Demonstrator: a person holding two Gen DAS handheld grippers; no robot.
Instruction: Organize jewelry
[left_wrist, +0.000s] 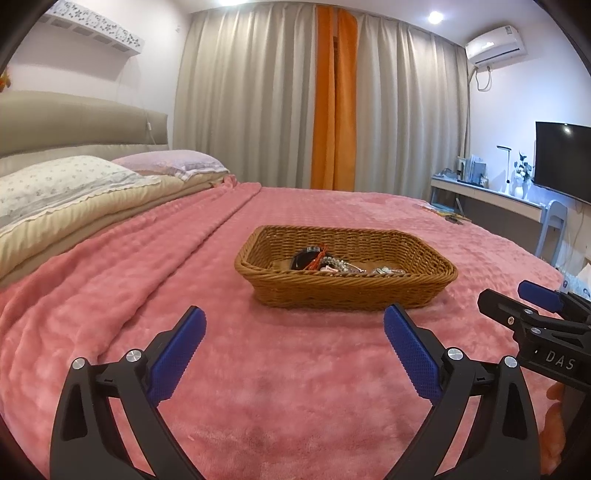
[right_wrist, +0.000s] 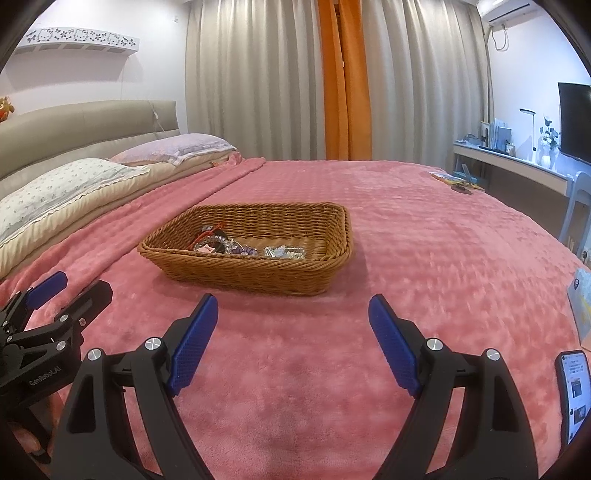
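Nearest my left lens: left gripper (left_wrist: 293, 325), blue-padded fingers (left_wrist: 177, 354) spread wide, nothing between them, hovering over the pink blanket (left_wrist: 280, 406), not touching anything I can see

Right gripper (right_wrist: 291, 314) same posture: fingers (right_wrist: 393, 350) splayed wide apart, empty, only blanket showing in the gap. From the left view I catch its black frame and one blue pad at the right edge; from the right view the left gripper sits at the lower left, with part of a hand behind it

Phone (right_wrist: 574, 395) lies on the blanket at the right edge of the right view, screen lit, beside the right gripper

Wicker basket (left_wrist: 347, 291) sits on the bed ahead of both grippers, well clear of the fingertips. Jewelry (left_wrist: 332, 264) is piled inside on the basket floor: beaded bracelets, a red cord, a dark piece, some silver bits; I can't sort single pieces apart

Behind: pillows (left_wrist: 62, 181) at the headboard on the left, grey and orange curtains (left_wrist: 332, 110), a worktop (left_wrist: 491, 195) with a lamp and screen at far right
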